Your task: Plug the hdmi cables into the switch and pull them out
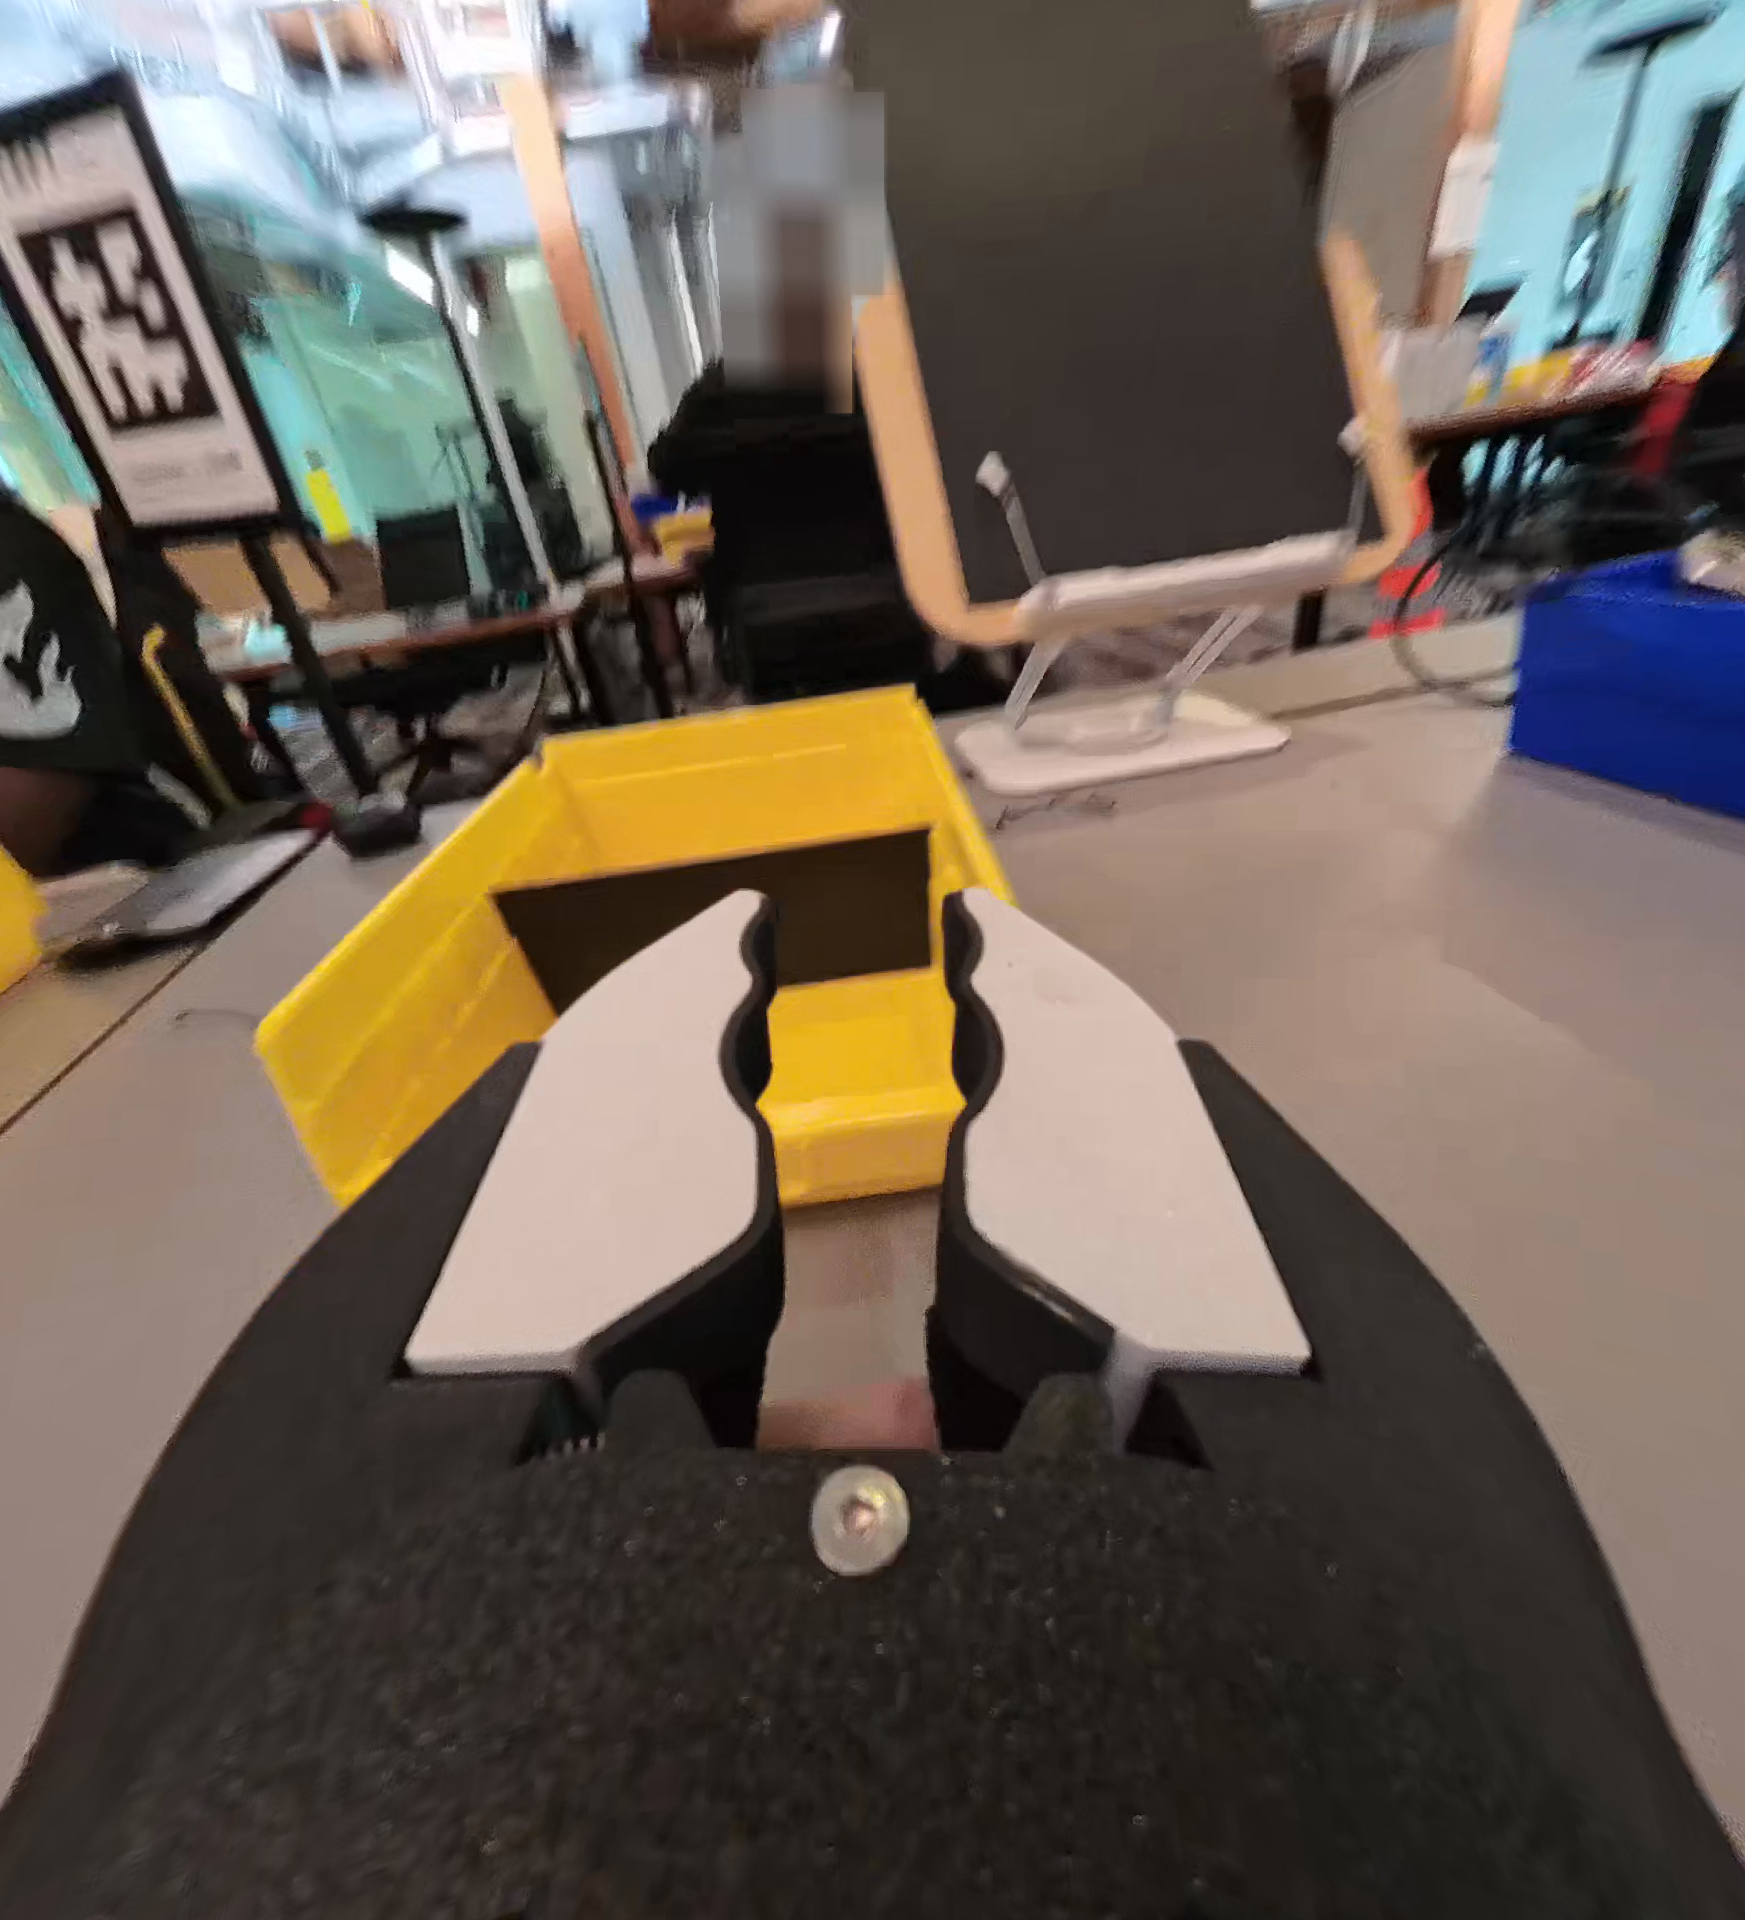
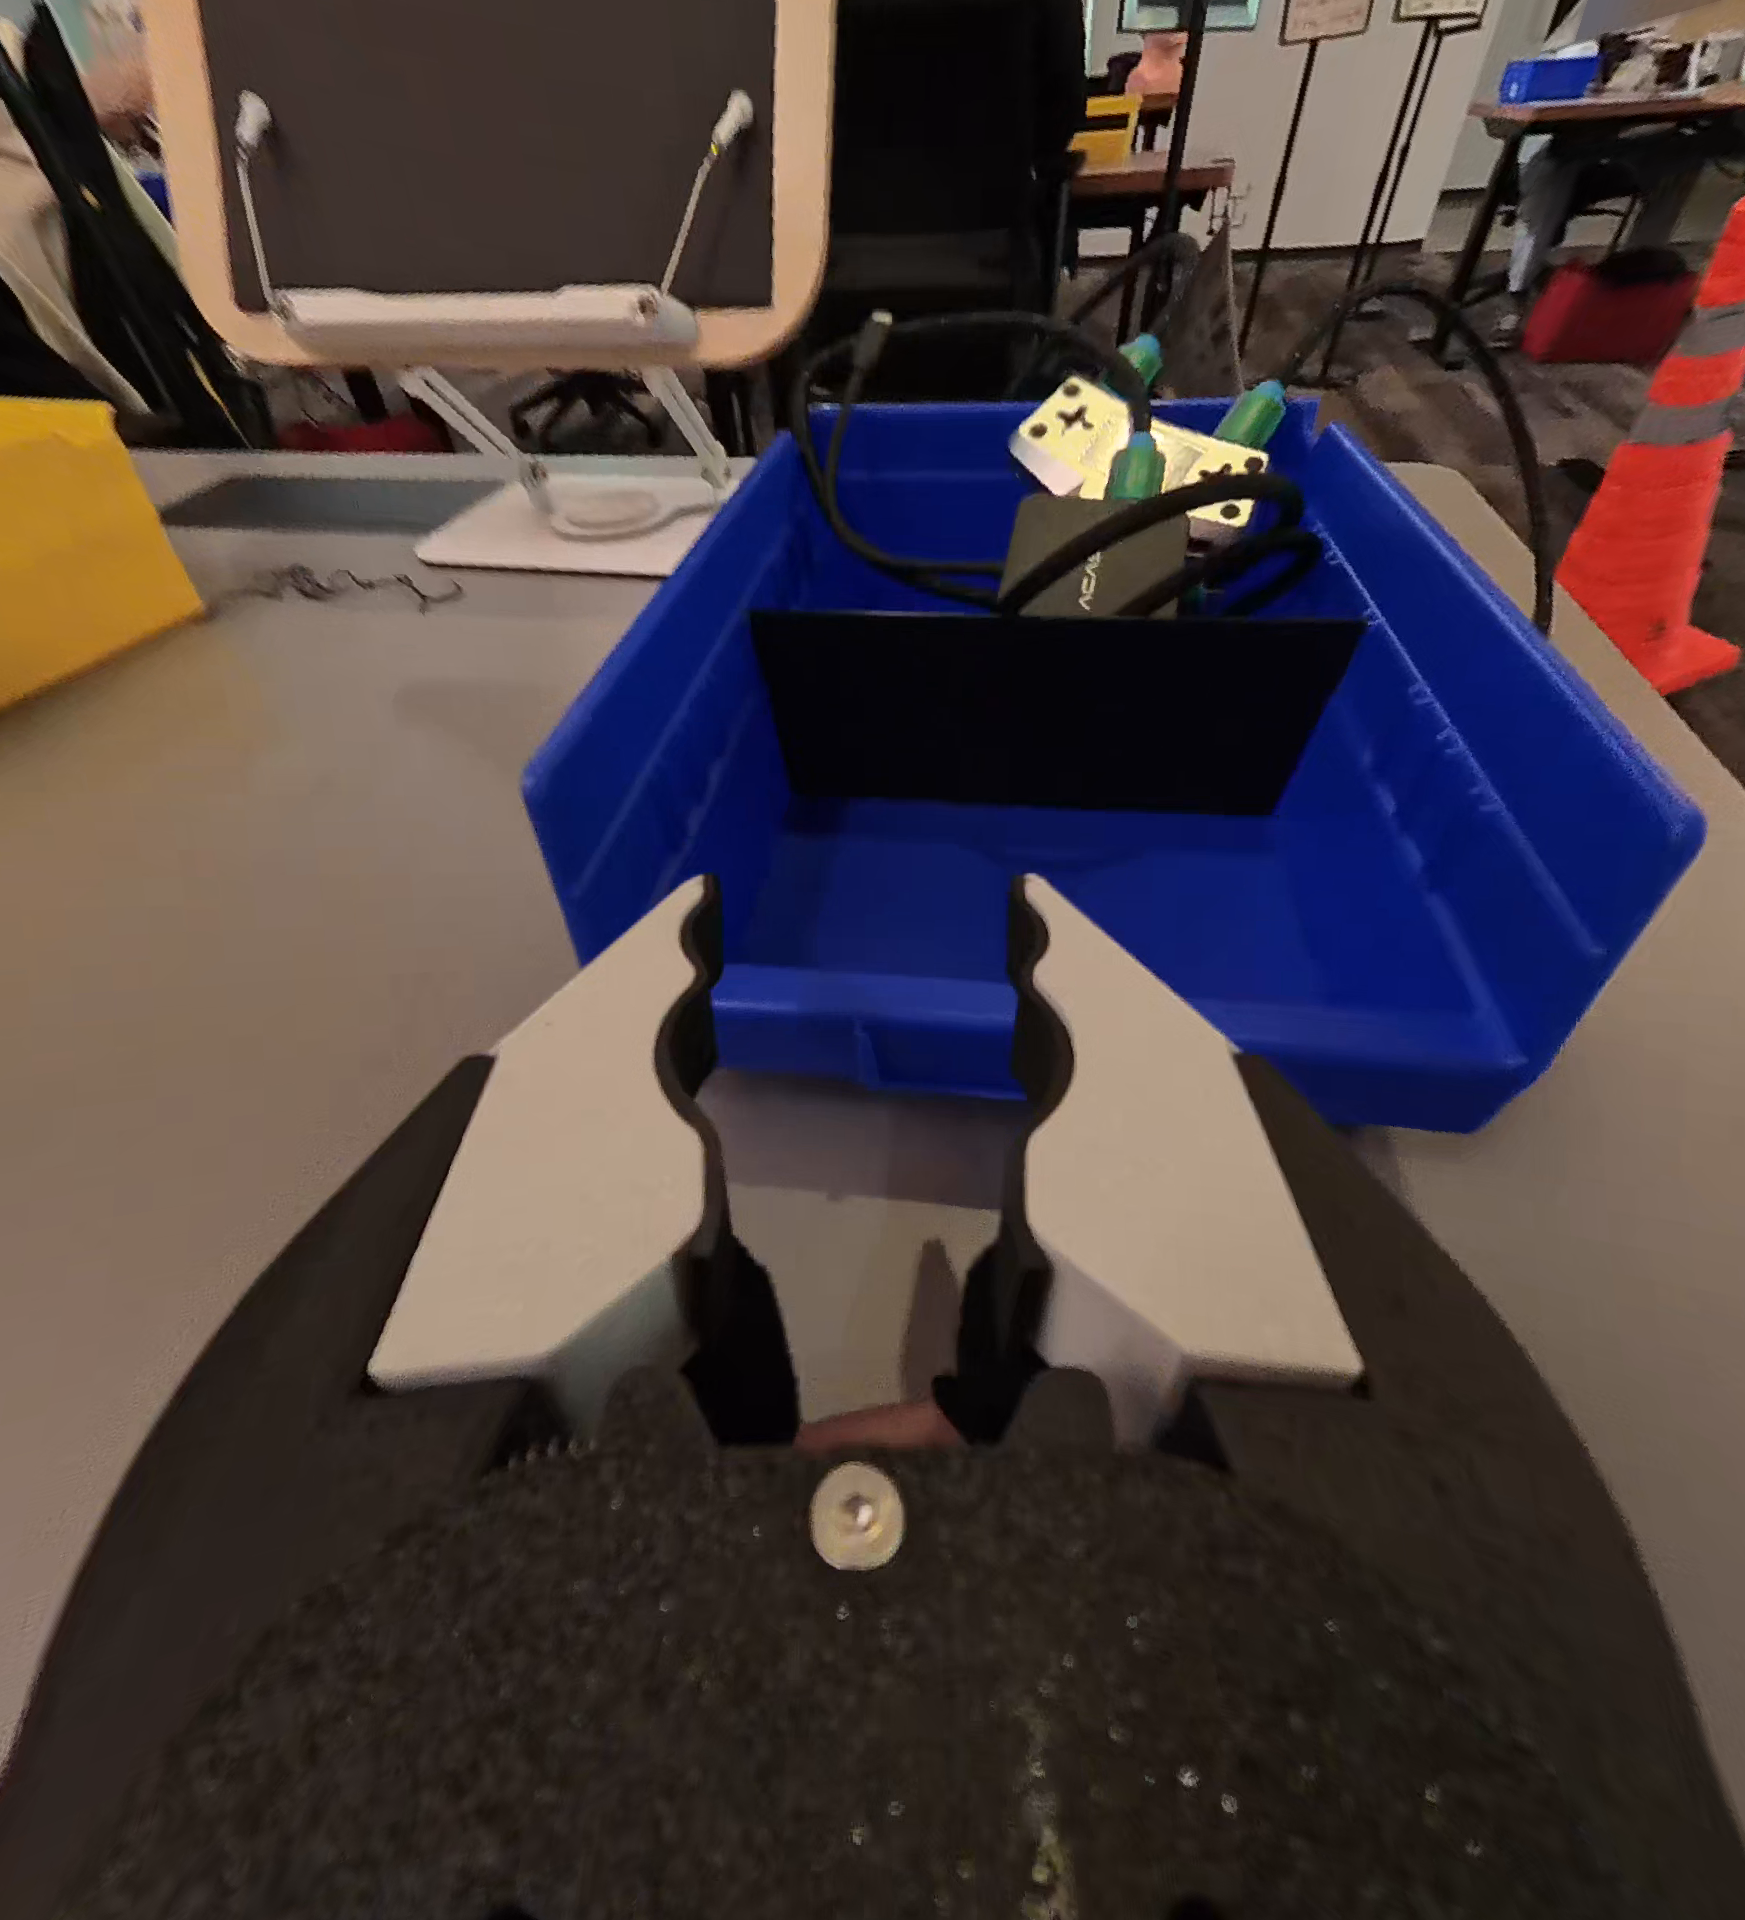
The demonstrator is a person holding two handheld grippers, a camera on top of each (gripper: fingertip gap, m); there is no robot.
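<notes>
Left tongs [image 1: 857,997]: released, jaws apart with nothing between them; they point into the near end of a yellow bin [image 1: 639,831] that stands on the tabletop [image 1: 1367,1039] just ahead.
Right tongs [image 2: 863,977]: released and empty, tips at the near lip of a blue bin [image 2: 1470,831].
Switch [image 2: 1091,566]: a flat black box propped at a tilt in the far compartment of the blue bin, behind the dark divider [image 2: 1044,717], well ahead of the right tongs and slightly to their right.
HDMI cables [image 2: 837,488]: black leads looped around and over the switch, rising above the bin's far rim; green plug ends [image 2: 1252,410] stick up beside a pale metal plate [image 2: 1086,442].
Likely handling, switch: probably light and rigid, smooth-cased, so apt to slide or tip when pushed; best pinched across its thin edges or braced by one pair of tongs.
Likely handling, cables: limp and springy, prone to snag each other; a poor hold along the cord.
Where to grip: on the stiff moulded plug body just behind the metal tip, squarely, so that it goes in straight.
Hidden: the ports on the switch cannot be made out.
</notes>
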